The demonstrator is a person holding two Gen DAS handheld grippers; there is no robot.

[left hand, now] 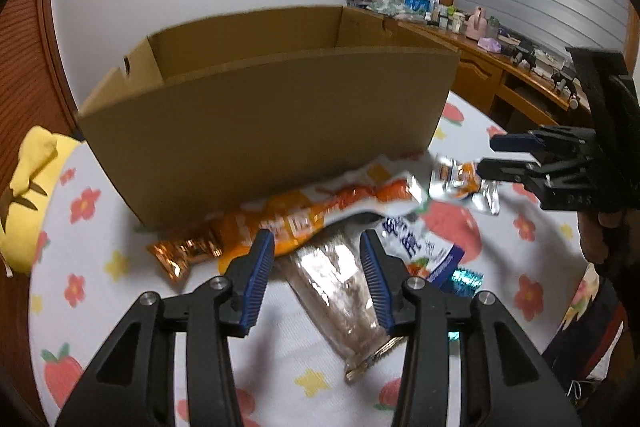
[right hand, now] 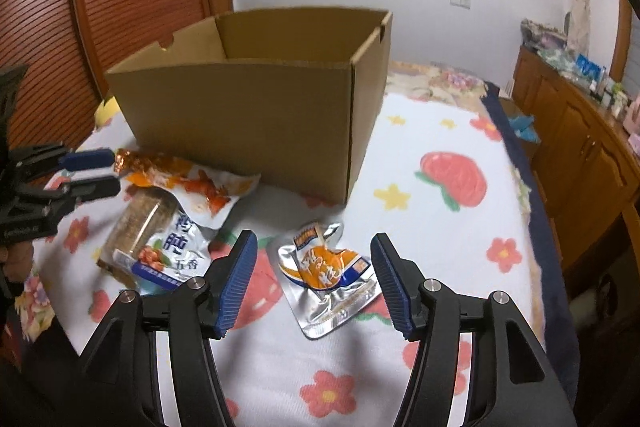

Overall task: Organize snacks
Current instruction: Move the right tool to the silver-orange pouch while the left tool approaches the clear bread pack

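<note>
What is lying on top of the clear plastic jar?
The white and blue snack pouch and long orange snack bag overlap the clear plastic jar. Whatever lies under it is hidden.

One cardboard box (right hand: 240, 123) stands open on the bed (right hand: 440, 227). Four snack items lie in front of it: one long orange packet (right hand: 188, 183), one white-and-blue pouch (right hand: 172, 251), one clear packet of brown snack (right hand: 136, 223) partly under those two, and one silver-and-orange pouch (right hand: 328, 275) lying apart. A small teal wrapper (left hand: 464, 279) shows too. Two grippers (right hand: 312, 283) (left hand: 316, 259) are in view.
</note>
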